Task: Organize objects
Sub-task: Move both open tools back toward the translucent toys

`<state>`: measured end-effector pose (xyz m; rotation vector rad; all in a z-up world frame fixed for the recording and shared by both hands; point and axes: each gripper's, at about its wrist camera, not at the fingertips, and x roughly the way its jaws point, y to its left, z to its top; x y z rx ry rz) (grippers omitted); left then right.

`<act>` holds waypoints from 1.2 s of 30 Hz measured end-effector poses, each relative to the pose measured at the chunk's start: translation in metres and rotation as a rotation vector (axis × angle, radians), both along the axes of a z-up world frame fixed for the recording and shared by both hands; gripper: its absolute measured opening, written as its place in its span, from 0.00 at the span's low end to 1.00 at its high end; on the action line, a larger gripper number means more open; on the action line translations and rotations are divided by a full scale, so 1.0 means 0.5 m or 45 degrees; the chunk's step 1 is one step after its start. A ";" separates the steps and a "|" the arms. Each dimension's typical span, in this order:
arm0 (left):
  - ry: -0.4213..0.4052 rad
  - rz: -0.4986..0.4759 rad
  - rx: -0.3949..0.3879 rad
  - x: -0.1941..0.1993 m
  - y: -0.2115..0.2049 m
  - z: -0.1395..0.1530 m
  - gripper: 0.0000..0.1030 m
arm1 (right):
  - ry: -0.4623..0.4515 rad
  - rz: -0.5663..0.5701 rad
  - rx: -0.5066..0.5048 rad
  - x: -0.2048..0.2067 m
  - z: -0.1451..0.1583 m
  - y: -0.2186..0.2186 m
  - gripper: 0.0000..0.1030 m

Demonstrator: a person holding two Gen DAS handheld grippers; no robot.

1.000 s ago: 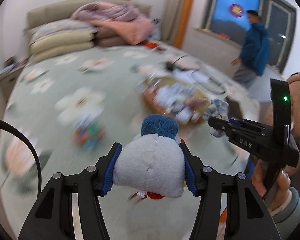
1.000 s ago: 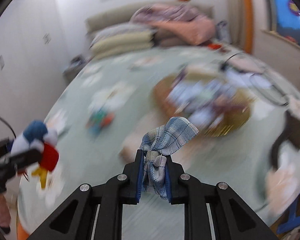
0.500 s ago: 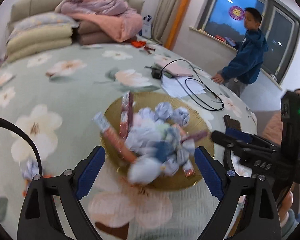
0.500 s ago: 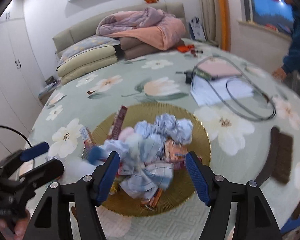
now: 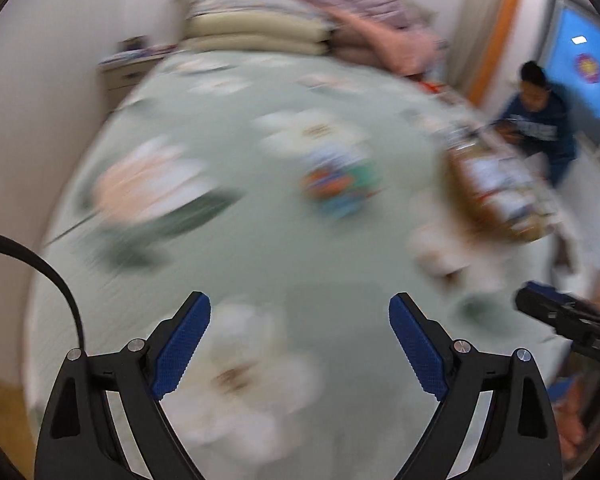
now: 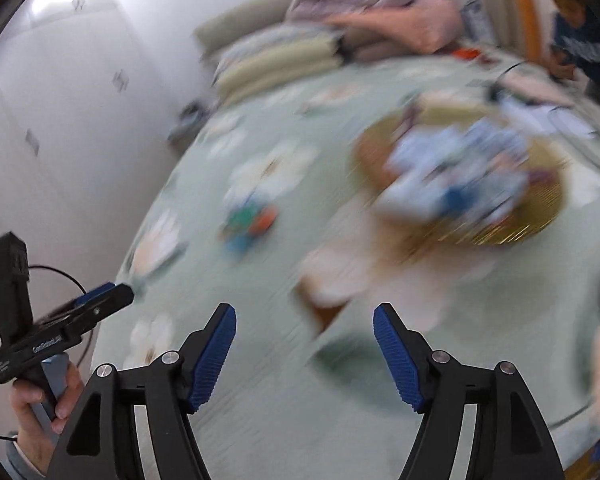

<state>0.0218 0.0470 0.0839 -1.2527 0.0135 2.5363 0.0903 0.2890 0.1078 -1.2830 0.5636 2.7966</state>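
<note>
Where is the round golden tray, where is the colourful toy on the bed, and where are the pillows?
golden tray (image 6: 540, 216): right wrist view, its bare front rim.
colourful toy (image 6: 250, 224): right wrist view, its blurred middle.
pillows (image 5: 256, 26): left wrist view, the upper cream pillow's front.

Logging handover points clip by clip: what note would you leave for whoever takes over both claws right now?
Left claw: open, nothing between the blue pads.
Right claw: open and empty; its jaws have just been opening.
Round golden woven tray: on the green floral bedspread, piled with blurred blue-and-white cloth bundles.
Done: plush toy and checked cloth, gripped a second ago, are released; the tray pile looks like where they went.
Left: a small multicoloured item lies loose on the bedspread left of the tray; too blurred to identify. Probably next.
</note>
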 end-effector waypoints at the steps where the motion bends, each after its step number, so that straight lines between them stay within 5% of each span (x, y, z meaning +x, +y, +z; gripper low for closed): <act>1: 0.004 0.047 -0.028 0.007 -0.033 -0.023 0.88 | -0.030 0.035 0.017 -0.010 -0.024 -0.042 0.68; 7: 0.022 0.294 0.048 0.007 -0.131 -0.140 0.89 | -0.103 0.013 0.242 -0.084 -0.143 -0.187 0.68; 9: 0.042 0.276 0.019 0.001 -0.118 -0.154 1.00 | -0.115 -0.035 0.373 -0.106 -0.174 -0.208 0.68; 11: 0.025 0.234 -0.053 -0.011 -0.095 -0.158 1.00 | -0.124 -0.037 0.416 -0.116 -0.216 -0.213 0.78; 14: 0.034 0.219 -0.185 -0.014 -0.067 -0.172 1.00 | -0.114 -0.076 0.304 -0.114 -0.226 -0.176 1.00; 36: 0.053 0.225 -0.178 -0.008 -0.066 -0.173 1.00 | -0.093 -0.074 0.320 -0.124 -0.223 -0.170 1.00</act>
